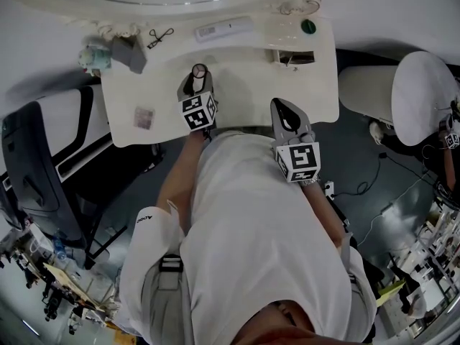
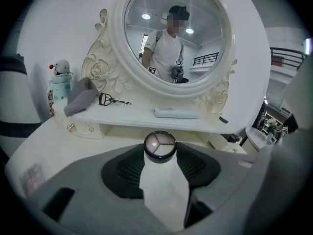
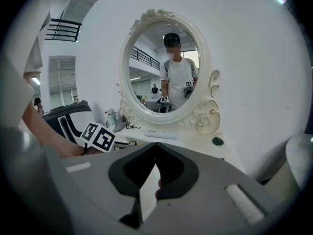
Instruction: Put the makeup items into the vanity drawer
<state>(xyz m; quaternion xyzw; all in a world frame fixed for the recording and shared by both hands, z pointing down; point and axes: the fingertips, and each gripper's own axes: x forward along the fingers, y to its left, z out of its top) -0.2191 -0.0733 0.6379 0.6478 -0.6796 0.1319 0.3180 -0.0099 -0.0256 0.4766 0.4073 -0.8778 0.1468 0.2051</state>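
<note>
Between your left gripper's (image 2: pixel 160 152) jaws sits the round compact (image 2: pixel 160 144), pinched by its rim at the very tips, above the tabletop (image 1: pixel 162 85). That hold looks shallow, so carry it level and slowly, because a tilt or a knock could roll it out. Ahead and to the right of those jaws, under the shelf (image 2: pixel 137 115), is what looks like an open drawer (image 1: pixel 291 57), though I can't be sure. Bring the compact over the opening, lower it until it is just above the drawer floor, then ease the jaws apart. Your right gripper (image 3: pixel 155 151), jaws clenched on nothing, sits off to the right. Keep it clear of the route, or use it to steady the drawer front.
</note>
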